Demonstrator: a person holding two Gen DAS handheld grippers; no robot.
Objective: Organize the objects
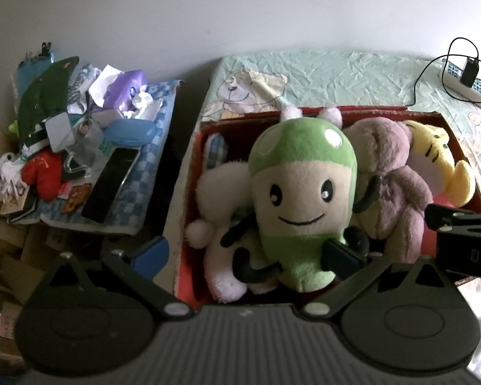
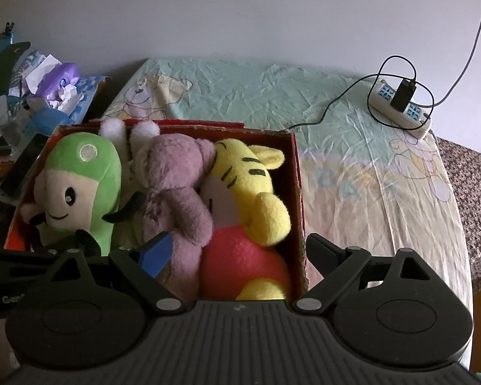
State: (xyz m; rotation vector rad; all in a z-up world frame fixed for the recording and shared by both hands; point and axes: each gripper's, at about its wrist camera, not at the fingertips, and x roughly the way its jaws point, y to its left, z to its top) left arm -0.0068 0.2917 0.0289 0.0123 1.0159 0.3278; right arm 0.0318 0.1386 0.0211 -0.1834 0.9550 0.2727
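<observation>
Left wrist view: the left gripper (image 1: 245,255) has its jaws spread wide. Its left finger, with a blue pad, sits outside the left wall of the red box (image 1: 189,173); its right finger touches the lower right side of the green plush (image 1: 299,192), which is not pinched. The green plush stands upright in the box, facing the camera. A white plush (image 1: 216,192) lies to its left, a mauve bear (image 1: 391,173) to its right, and a yellow tiger plush (image 1: 439,157) at the far right. The box rests on a pale green bedsheet (image 1: 352,77). A cluttered side table (image 1: 138,192) stands to the left, and a power strip (image 1: 465,83) lies at the far right.

Right wrist view: the right gripper (image 2: 239,253) is spread open. Its blue-padded left finger lies against the mauve bear (image 2: 173,186), possibly touching; the right finger sits outside the right wall of the red box (image 2: 299,199). The yellow tiger plush (image 2: 250,192) fills the right side of the box, and the green plush (image 2: 80,186) the left side. The power strip (image 2: 400,109) lies on the bedsheet (image 2: 352,176) at the far right
</observation>
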